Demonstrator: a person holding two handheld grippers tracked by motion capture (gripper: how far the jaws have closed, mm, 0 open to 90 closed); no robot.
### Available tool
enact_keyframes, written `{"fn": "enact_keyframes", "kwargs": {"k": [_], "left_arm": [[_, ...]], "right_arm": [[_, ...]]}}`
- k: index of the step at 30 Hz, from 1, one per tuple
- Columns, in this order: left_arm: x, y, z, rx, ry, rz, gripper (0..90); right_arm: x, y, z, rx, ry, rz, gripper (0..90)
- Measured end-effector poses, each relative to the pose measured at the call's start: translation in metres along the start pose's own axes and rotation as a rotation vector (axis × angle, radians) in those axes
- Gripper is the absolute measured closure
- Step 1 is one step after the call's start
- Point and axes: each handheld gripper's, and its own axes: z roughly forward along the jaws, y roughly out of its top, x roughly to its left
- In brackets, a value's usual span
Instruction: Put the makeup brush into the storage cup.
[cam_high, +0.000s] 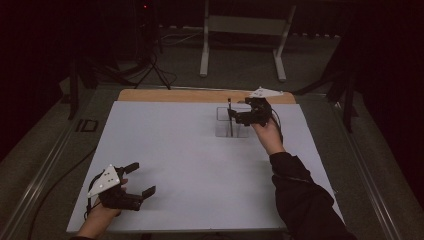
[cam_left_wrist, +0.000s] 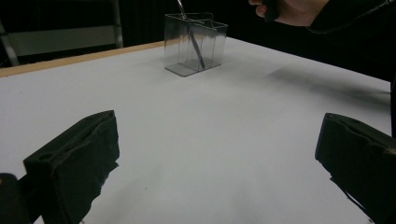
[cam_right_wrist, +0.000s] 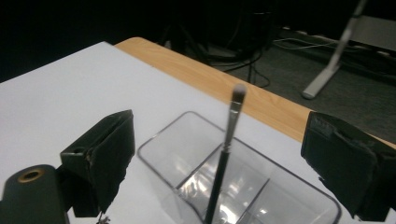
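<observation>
Left tool (cam_high: 136, 179) sits at the lower left of the high view, jaws wide apart, nothing between them, parked low over the white counter (cam_high: 200, 165). No role in this step as far as we can tell; we'd leave it there.

Moving right: clear organizer (cam_high: 233, 122) stands at the upper middle of the counter, near the wooden far edge. The makeup brush (cam_right_wrist: 228, 144) stands in it, in what looks like the compartment on the near side of the divider, though through clear walls we can't be certain.

Right tool (cam_high: 235, 116) is at the organizer, jaws spread apart either side of the brush, pads not touching it. We read this as a release: brush dropped in, the tool letting go.

To do it well: we'd back the tool out straight up along the handle, keeping both pads clear of the shaft so we don't tip the brush or drag the light organizer.

Brush axis: near upright, slight lean. Bristle tip points up toward the upper middle of the right gripper view, handle end down in the compartment.
</observation>
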Motion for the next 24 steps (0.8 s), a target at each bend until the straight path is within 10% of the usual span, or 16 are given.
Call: {"fn": "enact_keyframes", "kwargs": {"k": [24], "left_arm": [[-0.001, 0.001, 0.000, -0.004, -0.002, -0.001, 0.6]], "right_arm": [[0.009, -0.007, -0.039, -0.007, 0.095, -0.034, 15.1]]}}
